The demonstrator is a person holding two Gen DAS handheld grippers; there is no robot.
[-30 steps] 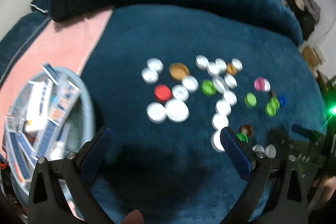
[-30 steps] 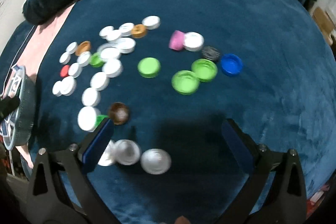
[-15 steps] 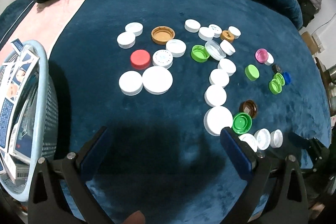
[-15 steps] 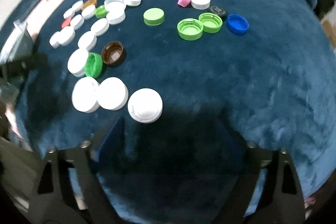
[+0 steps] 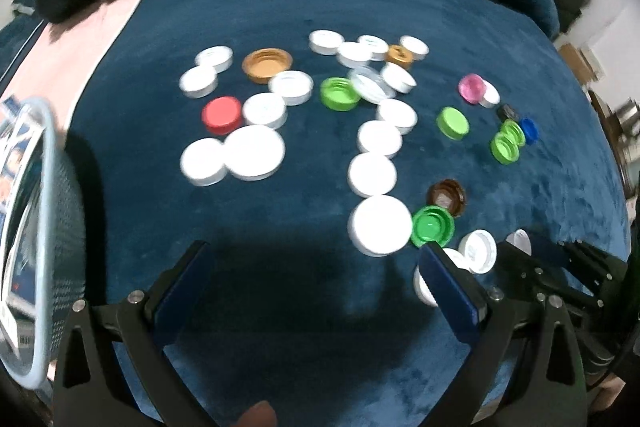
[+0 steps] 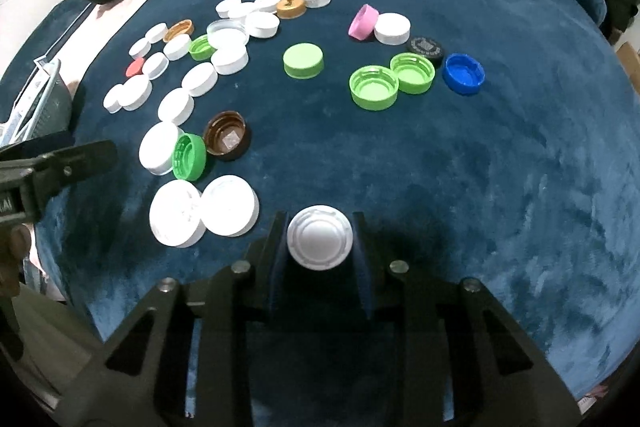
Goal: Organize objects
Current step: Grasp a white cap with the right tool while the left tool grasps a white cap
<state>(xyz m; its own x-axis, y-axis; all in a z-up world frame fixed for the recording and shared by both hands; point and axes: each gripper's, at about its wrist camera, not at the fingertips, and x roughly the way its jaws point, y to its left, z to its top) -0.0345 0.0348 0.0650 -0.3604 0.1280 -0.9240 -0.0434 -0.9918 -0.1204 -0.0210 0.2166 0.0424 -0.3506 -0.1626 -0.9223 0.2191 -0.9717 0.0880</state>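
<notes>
Illumination is dim and comes from overhead. Each gripper casts a broad dark shadow on the blue blanket [image 6: 500,131] directly ahead of its fingers. The white caps [image 5: 255,158] are overexposed and lose surface detail. The left wrist view is softened by motion blur; the right wrist view is sharper. Both views show strong fisheye curvature, with black vignetted corners.
</notes>
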